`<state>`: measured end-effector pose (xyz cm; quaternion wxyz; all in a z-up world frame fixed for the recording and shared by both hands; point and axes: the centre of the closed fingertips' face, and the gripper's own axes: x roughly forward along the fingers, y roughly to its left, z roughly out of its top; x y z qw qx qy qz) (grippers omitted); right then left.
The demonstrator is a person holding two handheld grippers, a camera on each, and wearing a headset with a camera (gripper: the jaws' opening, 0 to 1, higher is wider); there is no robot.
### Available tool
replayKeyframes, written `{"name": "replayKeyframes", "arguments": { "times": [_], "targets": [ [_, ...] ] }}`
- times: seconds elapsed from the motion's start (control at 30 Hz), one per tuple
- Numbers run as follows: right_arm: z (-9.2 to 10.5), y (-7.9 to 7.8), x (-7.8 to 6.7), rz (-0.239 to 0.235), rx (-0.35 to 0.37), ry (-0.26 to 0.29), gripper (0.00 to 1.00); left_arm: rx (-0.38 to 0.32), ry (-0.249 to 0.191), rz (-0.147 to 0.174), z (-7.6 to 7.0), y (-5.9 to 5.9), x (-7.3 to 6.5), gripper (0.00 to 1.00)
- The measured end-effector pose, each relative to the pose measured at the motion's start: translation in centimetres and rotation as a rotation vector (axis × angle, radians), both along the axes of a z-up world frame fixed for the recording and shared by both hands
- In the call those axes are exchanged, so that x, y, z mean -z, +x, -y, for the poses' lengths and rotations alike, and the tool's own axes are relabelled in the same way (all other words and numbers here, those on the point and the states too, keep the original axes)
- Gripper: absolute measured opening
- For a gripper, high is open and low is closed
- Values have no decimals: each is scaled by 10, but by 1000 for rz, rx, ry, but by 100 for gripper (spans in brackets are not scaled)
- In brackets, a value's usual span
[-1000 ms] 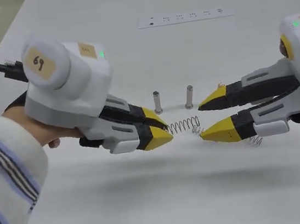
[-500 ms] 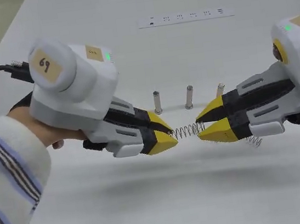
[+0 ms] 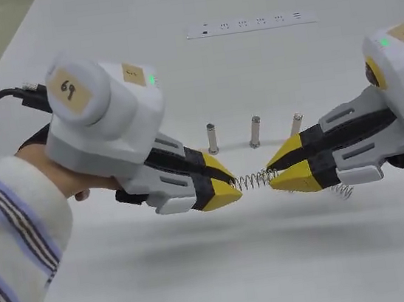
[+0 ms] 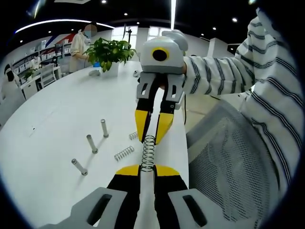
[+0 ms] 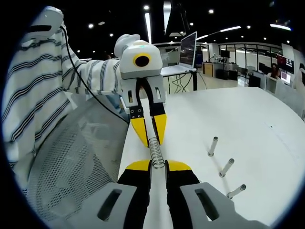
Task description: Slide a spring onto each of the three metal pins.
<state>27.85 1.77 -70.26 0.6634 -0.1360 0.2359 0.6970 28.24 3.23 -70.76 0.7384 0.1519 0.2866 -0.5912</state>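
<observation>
The left gripper (image 3: 236, 186) had its jaws clenched on one end of a spring (image 3: 254, 180), and the right gripper (image 3: 271, 175) had its jaws clenched on the other end. The spring ran level between the two sets of yellow tips, clear of the bench (image 3: 203, 270). One second earlier the right jaws had stood wide apart around the free end of the spring. Half a second earlier the gap had narrowed, and at this moment it was closed on the coils. The length of spring showing between the two grippers had become shorter over the same interval. The three metal pins (image 3: 255, 130) stood upright in a row on the bench, on the side of the grippers toward the far edge, and none carried a spring. The pin nearest the right gripper, covered by the upper right jaw one second earlier, was in plain sight. In the left gripper view the spring (image 4: 148, 150) rose from the clamped left jaws to the tips of the right gripper (image 4: 153, 136). In that view two loose springs (image 4: 124, 152) lay flat on the bench between the pins (image 4: 91, 143) and the held spring. A white power strip (image 3: 251, 23) lay near the far edge of the bench.
</observation>
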Motion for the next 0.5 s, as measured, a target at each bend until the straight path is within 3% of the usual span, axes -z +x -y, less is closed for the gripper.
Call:
{"name": "replayKeyframes", "arguments": {
  "times": [0.13,0.5],
  "targets": [
    [-1,2,0,37,-12,-26,8,-3,2,2,-1,2,1,2],
    [0,3,-3,64,-38,-60,8,-7,-3,0,-1,1,1,2]
  ]
}}
